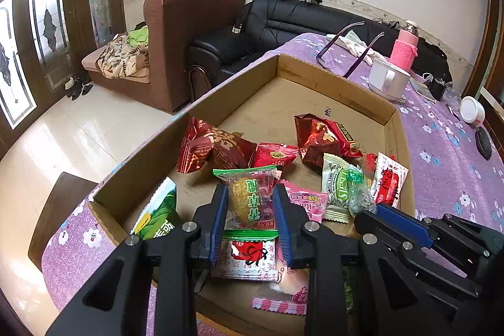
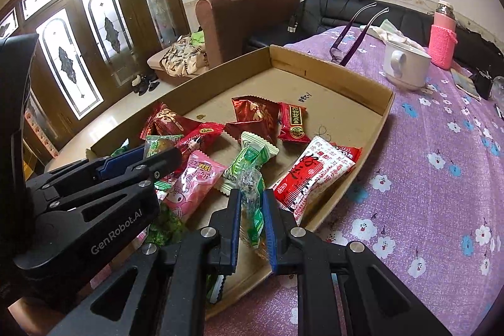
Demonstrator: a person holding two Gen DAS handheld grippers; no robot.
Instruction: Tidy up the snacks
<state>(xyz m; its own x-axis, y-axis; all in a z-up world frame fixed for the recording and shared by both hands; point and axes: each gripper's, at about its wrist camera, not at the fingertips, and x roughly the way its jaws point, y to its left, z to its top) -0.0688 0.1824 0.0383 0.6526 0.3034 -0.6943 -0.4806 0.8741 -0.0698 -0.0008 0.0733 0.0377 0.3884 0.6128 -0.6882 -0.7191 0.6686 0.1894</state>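
A: L claw (image 1: pixel 250 207) status?

B: Narrow gap, pads pinching a clear packet w/ green ends and a yellow snack inside (image 1: pixel 247 197). Packet sits right btwn the pads, its top sticking out past the tips. Under it, nearer the wrist, a white-red printed packet (image 1: pixel 249 257) and a pink-edged one.

A: R claw (image 2: pixel 252 211)?

B: Nearly closed on a thin clear-green twist candy (image 2: pixel 253 203). Candy runs lengthwise btwn the pads, crinkled end poking out ahead of the tips.

A: Rest of the snacks?

B: All in the cardboard tray (image 2: pixel 362 81). Just ahead-left of the R claw: pale green packet (image 2: pixel 252 159) and pink packet (image 2: pixel 195 178). Just right of its tips: red-white sachet (image 2: pixel 315 175), leaning on the tray's right wall, I think; the view warps there. Farther ahead: dark red bags (image 2: pixel 255 115).

A: Edges?

B: The tray's right wall is close beside the R claw, the near wall under its wrist. The 2 claws are near each other, L one's body at the R view's left. The far half of the tray is bare cardboard. Beyond the right wall, purple flowered desk (image 2: pixel 425 178), w/ a white mug (image 2: pixel 408 68) and pink bottle (image 2: pixel 444 33) well past the tray.
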